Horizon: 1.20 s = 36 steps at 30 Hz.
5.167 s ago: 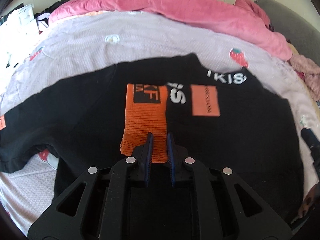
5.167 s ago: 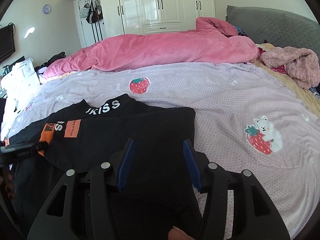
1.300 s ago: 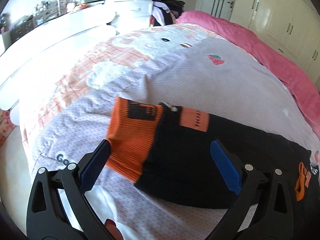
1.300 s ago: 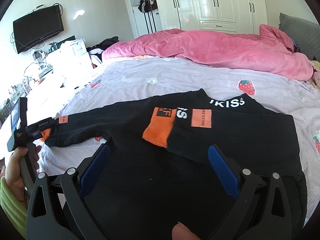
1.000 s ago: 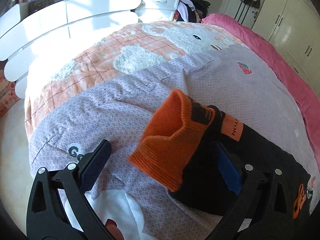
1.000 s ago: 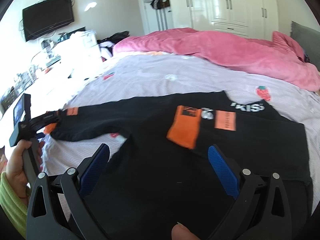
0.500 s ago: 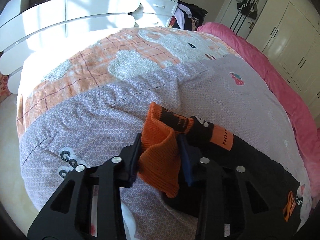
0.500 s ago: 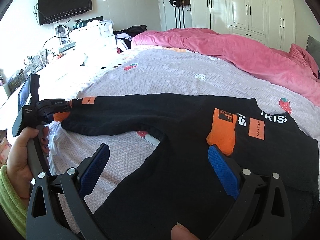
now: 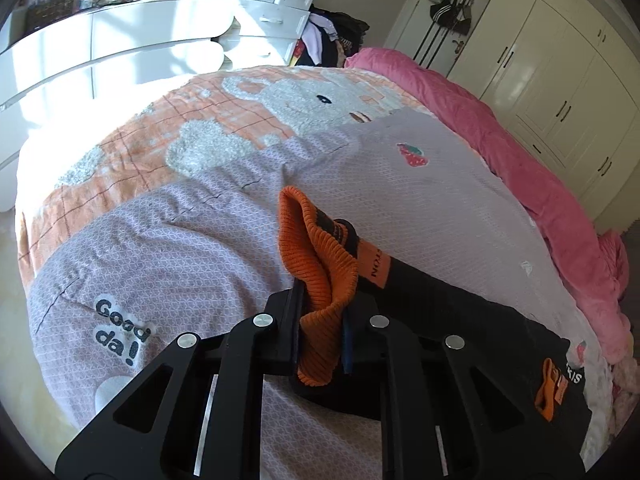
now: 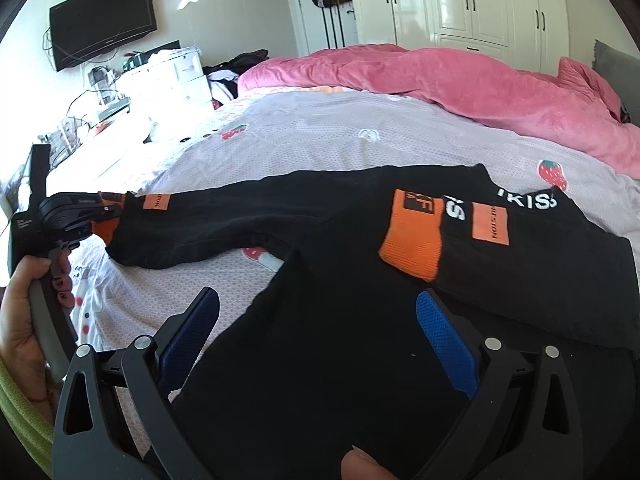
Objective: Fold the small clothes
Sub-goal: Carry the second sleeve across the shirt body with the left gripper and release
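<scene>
A black sweatshirt [image 10: 360,340] with orange cuffs and white lettering lies spread on the bed. Its right sleeve is folded across the chest, with its orange cuff [image 10: 412,232] lying flat. My left gripper [image 9: 322,320] is shut on the left sleeve's orange cuff [image 9: 316,264] and holds it just off the bed; it also shows at the far left of the right wrist view [image 10: 86,216], with the sleeve [image 10: 224,224] stretched out. My right gripper [image 10: 316,336] is open and empty above the sweatshirt's lower body.
The bed carries a lilac strawberry-print sheet [image 10: 320,136] and a pink duvet [image 10: 460,84] heaped at the back. A white dresser [image 9: 120,40] stands beyond the bed's left edge. White wardrobes [image 10: 460,4] line the far wall.
My left gripper has closed on the left sleeve's orange cuff and lifted it slightly. My right gripper stays open, its view swung back to the right over the sweatshirt.
</scene>
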Each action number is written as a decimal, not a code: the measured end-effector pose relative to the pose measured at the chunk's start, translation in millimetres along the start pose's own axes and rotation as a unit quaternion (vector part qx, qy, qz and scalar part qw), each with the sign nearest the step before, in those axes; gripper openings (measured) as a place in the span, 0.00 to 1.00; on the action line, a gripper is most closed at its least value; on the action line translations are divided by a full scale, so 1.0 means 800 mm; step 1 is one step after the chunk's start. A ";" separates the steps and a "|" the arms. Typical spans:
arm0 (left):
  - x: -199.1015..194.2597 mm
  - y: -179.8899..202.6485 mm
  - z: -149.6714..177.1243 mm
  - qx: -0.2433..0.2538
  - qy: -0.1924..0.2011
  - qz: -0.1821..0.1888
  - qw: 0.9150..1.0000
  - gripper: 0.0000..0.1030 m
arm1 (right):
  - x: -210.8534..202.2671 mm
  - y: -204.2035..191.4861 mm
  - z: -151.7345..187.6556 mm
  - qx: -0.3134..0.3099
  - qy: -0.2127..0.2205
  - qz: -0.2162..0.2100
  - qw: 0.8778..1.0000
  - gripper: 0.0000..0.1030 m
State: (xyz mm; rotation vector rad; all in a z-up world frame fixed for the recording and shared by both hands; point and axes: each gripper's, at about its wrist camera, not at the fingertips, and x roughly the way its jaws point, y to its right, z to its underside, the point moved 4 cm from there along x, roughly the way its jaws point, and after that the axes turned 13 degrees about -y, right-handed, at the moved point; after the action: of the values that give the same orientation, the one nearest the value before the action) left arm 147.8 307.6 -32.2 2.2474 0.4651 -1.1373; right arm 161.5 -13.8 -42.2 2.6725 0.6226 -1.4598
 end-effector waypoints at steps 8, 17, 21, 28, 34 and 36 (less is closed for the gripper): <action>-0.026 0.052 0.013 0.045 0.011 0.050 0.998 0.07 | -0.011 0.027 0.010 0.032 -0.001 0.012 0.999 0.96; -0.031 0.115 0.041 0.105 -0.007 0.109 0.988 0.07 | -0.032 0.062 0.022 0.058 0.009 0.026 0.998 0.96; -0.027 0.144 0.060 0.140 -0.021 0.127 0.982 0.07 | -0.038 0.077 0.022 0.071 0.014 0.036 0.997 0.96; -0.019 0.206 0.110 0.218 -0.050 0.153 0.963 0.07 | -0.046 0.117 0.030 0.108 0.011 0.066 0.992 0.96; -0.013 0.237 0.145 0.263 -0.069 0.162 0.949 0.07 | -0.054 0.159 0.039 0.152 0.011 0.080 0.985 0.96; -0.011 0.244 0.154 0.274 -0.077 0.168 0.944 0.07 | -0.059 0.168 0.041 0.161 0.014 0.084 0.983 0.96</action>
State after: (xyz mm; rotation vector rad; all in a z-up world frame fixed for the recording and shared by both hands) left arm 171.4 78.5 -18.7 2.5314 -0.3373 -1.3576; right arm 161.0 -160.0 -43.8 2.8970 0.1640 -1.5982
